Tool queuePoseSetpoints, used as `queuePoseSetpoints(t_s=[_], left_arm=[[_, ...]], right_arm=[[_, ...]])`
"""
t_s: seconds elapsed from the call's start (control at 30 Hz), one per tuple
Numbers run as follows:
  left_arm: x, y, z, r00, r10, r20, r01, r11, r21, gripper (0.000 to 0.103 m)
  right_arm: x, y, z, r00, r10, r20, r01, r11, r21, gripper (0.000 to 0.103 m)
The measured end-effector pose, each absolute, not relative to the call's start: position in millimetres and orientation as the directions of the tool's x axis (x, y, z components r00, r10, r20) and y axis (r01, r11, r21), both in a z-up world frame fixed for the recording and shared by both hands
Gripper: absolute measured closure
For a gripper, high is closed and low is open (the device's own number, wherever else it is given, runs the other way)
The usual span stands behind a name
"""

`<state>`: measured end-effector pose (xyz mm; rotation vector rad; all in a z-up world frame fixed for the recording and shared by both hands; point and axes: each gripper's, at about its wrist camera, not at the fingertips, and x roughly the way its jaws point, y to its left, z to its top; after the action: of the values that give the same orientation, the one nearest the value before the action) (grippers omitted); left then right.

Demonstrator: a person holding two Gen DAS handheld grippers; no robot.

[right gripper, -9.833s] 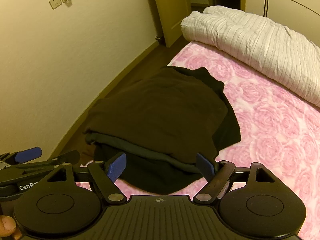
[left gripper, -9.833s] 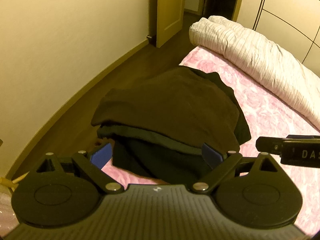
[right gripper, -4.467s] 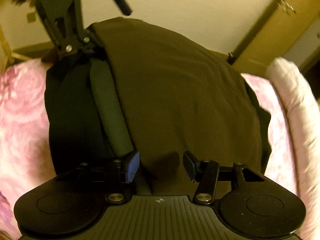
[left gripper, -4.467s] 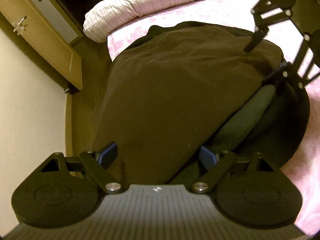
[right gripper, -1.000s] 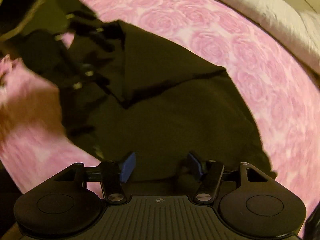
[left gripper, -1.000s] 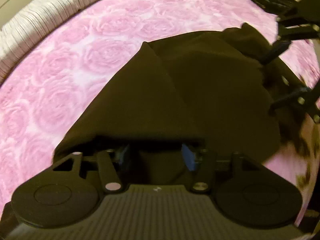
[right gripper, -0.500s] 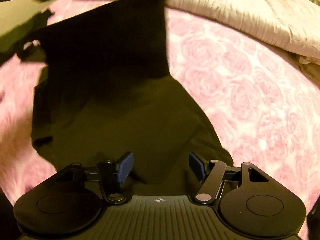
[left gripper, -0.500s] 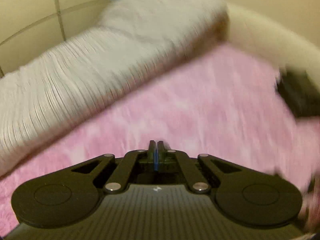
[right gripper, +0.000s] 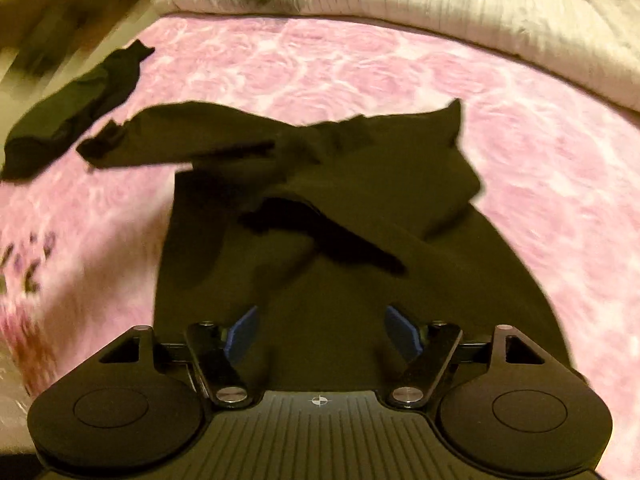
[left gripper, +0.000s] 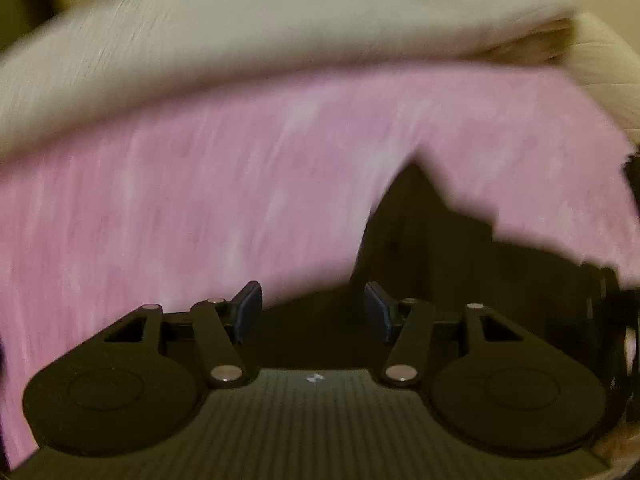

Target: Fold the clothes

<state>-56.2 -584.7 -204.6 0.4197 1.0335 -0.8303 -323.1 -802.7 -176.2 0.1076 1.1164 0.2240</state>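
Note:
A dark brown garment [right gripper: 360,200] lies crumpled on the pink rose bedspread [right gripper: 540,168], with one sleeve stretched out to the left. My right gripper [right gripper: 322,334] hangs over its near edge. Its jaws are opening and wide apart, and cloth lies under them, not pinched. In the blurred left wrist view the same dark garment [left gripper: 440,248] fills the lower right and reaches in between the blue pads [left gripper: 248,312]. My left gripper [left gripper: 313,312] is opening, and its pads stand clear of the cloth.
A second dark garment [right gripper: 72,120] lies bunched at the left of the bed. A white ribbed duvet [right gripper: 440,4] [left gripper: 240,40] is rolled along the far side. Bare pink bedspread [left gripper: 140,200] stretches to the left of the brown garment.
The left gripper, shut half a second ago, now has its jaws apart and has swung back over the garment. The raised garment has dropped crumpled onto the bed. The right jaws have spread wider.

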Motion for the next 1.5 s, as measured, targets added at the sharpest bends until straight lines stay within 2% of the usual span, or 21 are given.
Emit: queuePoseSetpoints(t_s=[0.1,0.2,0.27,0.3,0.33,0.37,0.4,0.43,0.6,0.77,0.9,1.1,1.2,1.3,1.33,1.37,1.4,1.47,1.5], left_arm=[[-78,-538,-242,0.192,-0.358,-0.914,0.701,0.702,-0.128,0.051],[-97,-520,-269,0.136,-0.374,-0.917,0.652,0.731,-0.201,0.049],[-102,-527,-281,0.122,-0.374,-0.919,0.638,0.739,-0.215,0.051],[-104,-530,-286,0.116,-0.374,-0.92,0.631,0.743,-0.222,0.055],[-104,-533,-287,0.121,-0.376,-0.919,0.611,0.758,-0.229,0.065],[-104,-536,-286,0.115,-0.388,-0.915,0.615,0.751,-0.241,0.084],[-106,-540,-283,0.113,-0.401,-0.909,0.626,0.739,-0.248,0.096],[-105,-543,-272,0.133,-0.414,-0.901,0.64,0.729,-0.241,0.101],[-85,-561,-210,0.23,-0.499,-0.835,0.718,0.667,-0.2,0.101],[-39,-617,-159,0.319,-0.563,-0.763,0.775,0.618,-0.133,0.101],[-31,-668,-134,0.333,-0.611,-0.718,0.814,0.571,-0.108,0.101],[-53,-728,-106,0.303,-0.678,-0.669,0.872,0.481,-0.093,0.101],[-70,-777,-106,0.24,-0.718,-0.653,0.913,0.396,-0.101,0.1],[-95,-821,-123,0.193,-0.685,-0.703,0.932,0.352,-0.087,0.096],[-102,-825,-130,0.183,-0.662,-0.726,0.928,0.36,-0.093,0.077],[-109,-830,-137,0.174,-0.64,-0.749,0.925,0.368,-0.099,0.049],[-117,-824,-144,0.183,-0.624,-0.76,0.918,0.384,-0.095,0.04],[-132,-805,-157,0.184,-0.595,-0.783,0.912,0.4,-0.09,0.036],[-139,-795,-164,0.184,-0.579,-0.794,0.908,0.409,-0.088,0.036]], right_arm=[[-285,-791,-198,0.412,0.253,-0.875,-0.061,0.966,0.251,0.025],[-254,-779,-223,0.388,0.218,-0.895,0.001,0.972,0.237,0.025],[-243,-779,-236,0.365,0.187,-0.912,0.029,0.977,0.212,0.029],[-241,-783,-238,0.374,0.179,-0.91,0.056,0.975,0.215,0.058],[-240,-790,-234,0.388,0.178,-0.904,0.075,0.972,0.223,0.098],[-242,-797,-228,0.401,0.178,-0.899,0.082,0.97,0.229,0.099],[-245,-807,-219,0.42,0.174,-0.891,0.092,0.968,0.232,0.1],[-252,-820,-207,0.439,0.143,-0.887,0.111,0.971,0.212,0.1],[-298,-908,-141,0.508,-0.064,-0.859,0.285,0.953,0.098,0.101],[-364,-1000,-90,0.49,-0.322,-0.81,0.468,0.881,-0.067,0.101],[-407,-1030,-74,0.462,-0.418,-0.782,0.522,0.841,-0.142,0.101],[-475,-1066,-60,0.388,-0.499,-0.775,0.619,0.764,-0.182,0.101],[-516,-1089,-66,0.307,-0.525,-0.794,0.682,0.703,-0.201,0.101],[-551,-1107,-78,0.227,-0.499,-0.836,0.731,0.655,-0.192,0.101],[-556,-1110,-85,0.211,-0.482,-0.85,0.737,0.65,-0.185,0.101],[-559,-1111,-94,0.195,-0.455,-0.869,0.734,0.655,-0.178,0.101],[-559,-1110,-101,0.171,-0.434,-0.885,0.72,0.668,-0.188,0.101],[-558,-1108,-115,0.118,-0.395,-0.911,0.688,0.694,-0.212,0.093],[-559,-1104,-117,0.111,-0.392,-0.913,0.676,0.704,-0.22,0.078]])
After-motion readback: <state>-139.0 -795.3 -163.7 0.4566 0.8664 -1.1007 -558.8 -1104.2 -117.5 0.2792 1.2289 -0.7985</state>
